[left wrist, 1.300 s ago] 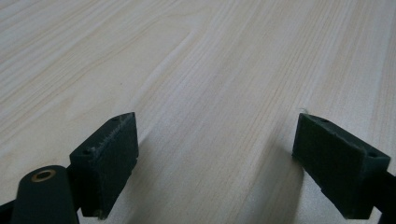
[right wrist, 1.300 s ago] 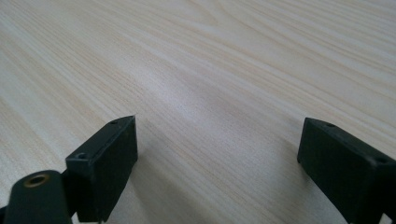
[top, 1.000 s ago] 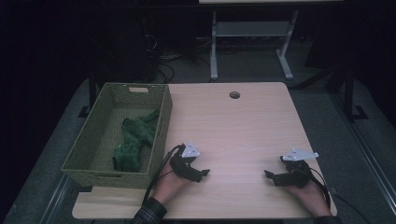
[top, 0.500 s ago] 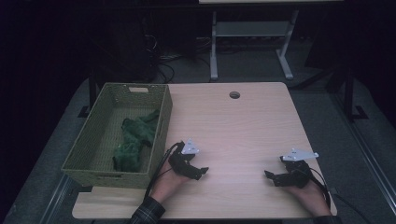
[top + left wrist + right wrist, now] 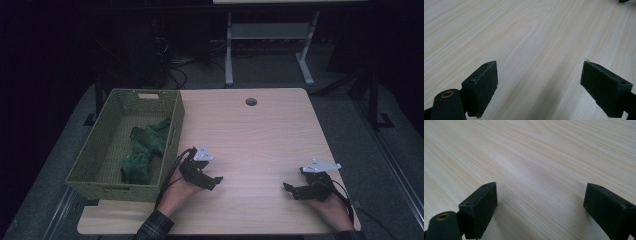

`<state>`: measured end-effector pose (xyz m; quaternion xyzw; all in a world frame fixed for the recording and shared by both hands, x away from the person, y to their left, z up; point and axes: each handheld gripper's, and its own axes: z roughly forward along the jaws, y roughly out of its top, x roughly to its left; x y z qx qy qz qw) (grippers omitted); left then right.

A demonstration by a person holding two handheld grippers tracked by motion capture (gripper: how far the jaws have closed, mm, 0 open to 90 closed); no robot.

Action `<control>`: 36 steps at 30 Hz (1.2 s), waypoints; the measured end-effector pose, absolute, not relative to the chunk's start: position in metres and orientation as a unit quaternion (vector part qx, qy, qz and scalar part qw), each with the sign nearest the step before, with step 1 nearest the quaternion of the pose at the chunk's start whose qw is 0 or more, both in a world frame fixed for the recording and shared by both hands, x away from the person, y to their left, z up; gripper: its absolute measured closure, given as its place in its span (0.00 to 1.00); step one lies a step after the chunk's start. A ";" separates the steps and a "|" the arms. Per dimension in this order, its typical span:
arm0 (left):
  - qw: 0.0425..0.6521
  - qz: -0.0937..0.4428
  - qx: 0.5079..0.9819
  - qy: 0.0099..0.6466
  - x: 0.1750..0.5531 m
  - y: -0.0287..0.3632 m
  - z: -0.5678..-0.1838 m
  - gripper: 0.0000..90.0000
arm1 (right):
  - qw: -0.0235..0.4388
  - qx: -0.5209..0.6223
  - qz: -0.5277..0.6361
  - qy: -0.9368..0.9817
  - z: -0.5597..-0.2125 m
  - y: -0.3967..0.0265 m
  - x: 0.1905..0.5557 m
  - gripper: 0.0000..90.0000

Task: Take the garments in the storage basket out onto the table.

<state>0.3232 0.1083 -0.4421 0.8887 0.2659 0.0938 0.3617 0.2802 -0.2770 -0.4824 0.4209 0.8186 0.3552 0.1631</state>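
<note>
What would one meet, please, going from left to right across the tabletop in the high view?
Olive woven basket holding crumpled green cloth → left black tool → right black tool.

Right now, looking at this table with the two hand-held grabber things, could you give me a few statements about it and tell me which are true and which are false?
1. The green cloth lies inside the woven basket. True.
2. The left gripper is clamped on the cloth. False: its jaws stand wide apart over bare wood.
3. The right gripper is open and holds nothing. True.
4. The basket sits at the table's right side. False: it is at the left.
5. The tabletop has a small round hole near its far edge. True.
</note>
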 end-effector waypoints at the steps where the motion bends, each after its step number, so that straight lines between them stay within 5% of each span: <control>1: 0.363 0.093 0.888 0.265 0.323 0.108 -0.440 0.15 | 0.163 0.421 0.355 0.819 -0.482 -0.277 0.280 0.13; 36: 0.356 0.088 0.895 0.253 0.332 0.111 -0.383 0.15 | 0.164 0.424 0.354 0.817 -0.482 -0.277 0.280 0.13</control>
